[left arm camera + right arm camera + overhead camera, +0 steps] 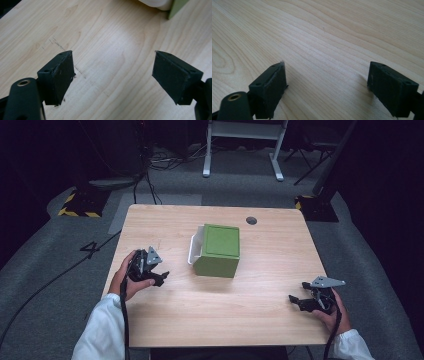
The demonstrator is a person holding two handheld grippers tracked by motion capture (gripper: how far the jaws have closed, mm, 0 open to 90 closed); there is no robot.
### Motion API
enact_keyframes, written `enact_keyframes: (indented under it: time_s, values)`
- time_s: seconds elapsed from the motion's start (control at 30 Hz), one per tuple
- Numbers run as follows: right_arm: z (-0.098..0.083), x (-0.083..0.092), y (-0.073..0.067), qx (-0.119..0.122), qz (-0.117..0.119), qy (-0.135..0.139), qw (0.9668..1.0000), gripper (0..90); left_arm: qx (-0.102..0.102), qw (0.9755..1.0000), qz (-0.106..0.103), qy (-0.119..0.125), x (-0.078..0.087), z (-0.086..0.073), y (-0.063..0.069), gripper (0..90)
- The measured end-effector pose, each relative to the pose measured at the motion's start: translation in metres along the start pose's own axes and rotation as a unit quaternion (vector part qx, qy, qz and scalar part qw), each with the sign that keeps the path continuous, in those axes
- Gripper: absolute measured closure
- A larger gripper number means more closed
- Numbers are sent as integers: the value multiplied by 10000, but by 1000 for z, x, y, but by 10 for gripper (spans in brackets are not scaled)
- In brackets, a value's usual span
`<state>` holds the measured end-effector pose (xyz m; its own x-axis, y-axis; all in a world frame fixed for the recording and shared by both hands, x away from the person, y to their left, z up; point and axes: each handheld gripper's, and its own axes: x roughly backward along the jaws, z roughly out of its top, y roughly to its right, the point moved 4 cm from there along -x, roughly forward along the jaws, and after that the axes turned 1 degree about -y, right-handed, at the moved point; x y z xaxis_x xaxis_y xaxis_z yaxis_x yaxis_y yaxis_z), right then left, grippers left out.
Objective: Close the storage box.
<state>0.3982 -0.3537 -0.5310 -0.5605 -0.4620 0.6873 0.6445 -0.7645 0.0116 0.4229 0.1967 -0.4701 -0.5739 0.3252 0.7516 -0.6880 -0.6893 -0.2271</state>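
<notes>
Over bare table (210, 310), each hand-held gripper, left (161, 277) and right (295, 301), wide apart, empty.

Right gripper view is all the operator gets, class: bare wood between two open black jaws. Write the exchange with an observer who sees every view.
Operator: Is anything on the table?
Observer: Yes, a green cube-shaped box sits near the middle of the light wooden table.
Operator: Anything beside it?
Observer: A white plastic container touches the box's left side.
Operator: And the left gripper?
Observer: It is open, empty, left of the box; the right gripper is near the right edge.
</notes>
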Motion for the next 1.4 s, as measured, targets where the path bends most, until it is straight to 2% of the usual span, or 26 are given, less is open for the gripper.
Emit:
enact_keyframes:
  time_s: [0.1,0.2,0.27,0.33,0.43,0.6,0.63,0.67,0.7,0.73,0.77,0.83,0.9,0.93,0.97,1.0,1.03,1.1,1.13,1.17,1.2,1.27,1.3,1.37,1.4]
  values:
    - [0,0,0,-2,1,0,10000,154,2,10000,-49,-8,2,-4,3,175]
    - [0,0,0,-1,0,0,10000,154,-97,9999,10,-90,3,-11,7,175]
    - [0,0,0,9,-13,7,10000,154,-56,9999,-8,-153,3,-15,10,174]
    - [0,0,-1,13,-19,9,10000,154,58,9996,-163,-231,5,-21,12,174]
    - [0,0,0,0,-6,-2,10000,154,99,9991,-225,-342,6,-27,13,175]
    - [0,0,0,-1,-7,-2,10000,154,122,9990,-149,-404,8,-38,12,182]
    - [0,0,0,0,-6,-2,10000,154,-78,9990,124,-417,8,-41,13,193]
    - [0,0,0,1,-5,-2,10000,154,-207,9980,235,-555,6,-45,14,230]
    - [0,0,0,0,-4,-2,10000,154,-207,9980,235,-555,6,-45,14,252]
    - [0,0,0,0,-5,-2,10000,154,-312,9965,274,-732,3,-50,17,250]
    - [0,0,0,2,-2,-2,10000,154,-399,9957,295,-778,-2,-57,21,251]
    - [0,0,0,4,4,0,10000,153,-186,9974,198,-663,-1,-62,22,235]
    - [1,-1,0,-1,15,-3,10000,151,-132,9978,218,-615,0,-65,22,210]
    - [1,-1,0,9,17,-4,10000,150,83,9988,164,-458,2,-71,22,210]
    - [1,-1,0,9,17,-4,10000,150,83,9988,164,-458,2,-71,22,209]
    - [2,-2,0,11,34,-7,10000,149,429,9987,56,-256,3,-79,22,209]
    - [2,-2,0,13,34,-6,10000,149,559,9983,5,-174,5,-83,22,209]
    - [2,-2,0,11,33,-6,10000,149,806,9967,-81,10,7,-91,23,208]
    - [2,-2,0,13,33,-6,10000,149,806,9967,-81,10,7,-91,23,208]
    - [2,-2,0,14,31,-6,10000,149,1055,9942,-174,114,9,-98,23,207]
    - [2,-2,0,14,31,-6,10000,149,1055,9942,-174,114,9,-98,23,207]
    - [2,-2,0,15,31,-5,10000,150,1392,9896,-288,204,10,-105,23,205]
    - [2,-2,0,15,31,-4,10000,150,1480,9884,-271,204,13,-108,23,203]
    - [2,-2,0,15,31,-5,10000,149,1509,9880,-250,197,14,-110,23,199]
    - [2,-2,0,16,31,-4,10000,149,1625,9863,-206,198,15,-112,24,198]
